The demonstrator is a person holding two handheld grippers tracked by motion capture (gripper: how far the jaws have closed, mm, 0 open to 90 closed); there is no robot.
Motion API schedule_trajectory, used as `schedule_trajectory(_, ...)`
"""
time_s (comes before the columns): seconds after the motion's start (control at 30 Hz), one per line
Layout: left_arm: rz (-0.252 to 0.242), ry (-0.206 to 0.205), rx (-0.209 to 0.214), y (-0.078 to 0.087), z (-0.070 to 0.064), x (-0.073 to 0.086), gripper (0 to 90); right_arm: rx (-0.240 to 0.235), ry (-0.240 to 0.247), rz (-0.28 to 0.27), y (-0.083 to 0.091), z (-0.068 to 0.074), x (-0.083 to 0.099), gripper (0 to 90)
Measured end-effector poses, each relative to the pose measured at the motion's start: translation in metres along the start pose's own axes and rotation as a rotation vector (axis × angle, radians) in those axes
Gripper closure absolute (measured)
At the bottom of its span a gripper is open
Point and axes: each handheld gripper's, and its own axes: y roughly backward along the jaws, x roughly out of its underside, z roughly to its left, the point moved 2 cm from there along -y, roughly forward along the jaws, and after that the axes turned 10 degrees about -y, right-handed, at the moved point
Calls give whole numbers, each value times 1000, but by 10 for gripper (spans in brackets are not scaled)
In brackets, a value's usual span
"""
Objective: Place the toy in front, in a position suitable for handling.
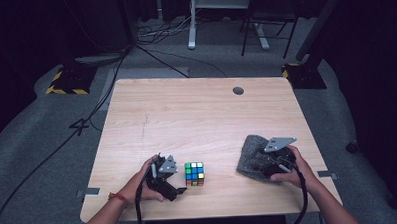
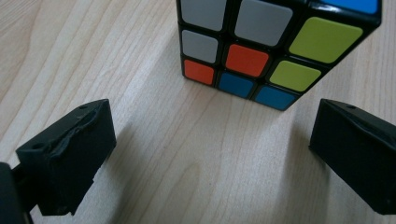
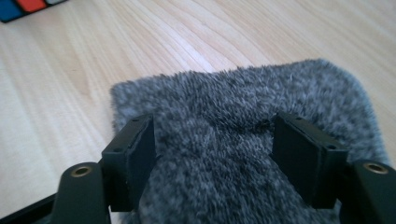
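On the table (image 1: pixel 151 113), your left gripper (image 2: pixel 205 154) gapes empty before the cube (image 2: pixel 261 46): centre it. Right gripper (image 3: pixel 215 154), half-open, straddles the cloth (image 3: pixel 233 112), unpinched.

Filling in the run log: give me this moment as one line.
left hand-held gripper: open, short of puzzle cube | right hand-held gripper: open, jaws astride grey furry cloth | table: cube and cloth apart
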Motion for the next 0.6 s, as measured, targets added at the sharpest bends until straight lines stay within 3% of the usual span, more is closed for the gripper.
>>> schedule_trajectory(0.03, 3, -4, 1, -1, 0, -1, 6, -2, -22, -6, -3, -1, 4, 299)
schedule_trajectory(0.1, 0, -5, 4, -3, 1, -4, 6, 26, 0, 26, -10, -4, 13, 286)
schedule_trajectory(0.2, -4, -16, 18, -6, 3, -7, 21, -12, -65, -4, -12, -13, 19, 276)
schedule_trajectory(0.33, -10, -15, 17, -11, 5, -13, 38, -21, -49, -20, -11, -16, 22, 302)
schedule_trajectory(0.4, -14, -28, 28, -14, 4, -17, 51, -35, -48, -18, -10, -18, 23, 356)
schedule_trajectory(0.6, -38, -54, 46, -18, 1, -23, 132, -20, -49, -10, -5, -17, 24, 584)
